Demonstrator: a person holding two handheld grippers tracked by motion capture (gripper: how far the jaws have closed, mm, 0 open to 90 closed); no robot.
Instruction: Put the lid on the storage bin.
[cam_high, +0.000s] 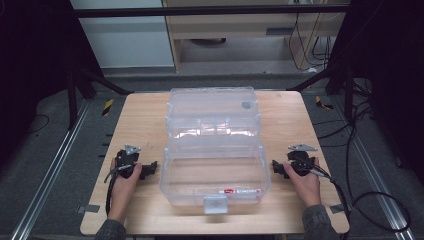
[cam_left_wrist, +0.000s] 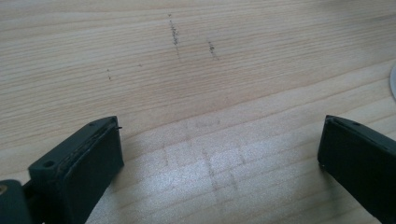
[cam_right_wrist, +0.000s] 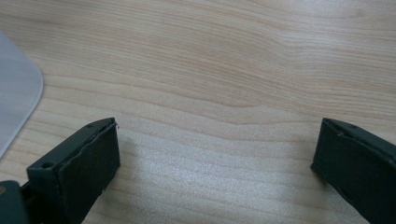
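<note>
One clear box (cam_high: 215, 150) with stepped tiers stands mid-table (cam_high: 145, 115), a marker inside its front tray. Two grippers flank it: left gripper (cam_high: 150, 168) and right gripper (cam_high: 278, 167), both spread wide, holding nothing.

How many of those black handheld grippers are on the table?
2. The left gripper sits left of the clear box, the right gripper right of it, each held in a hand, jaws open and pointing toward the box. None seems hidden.
</note>
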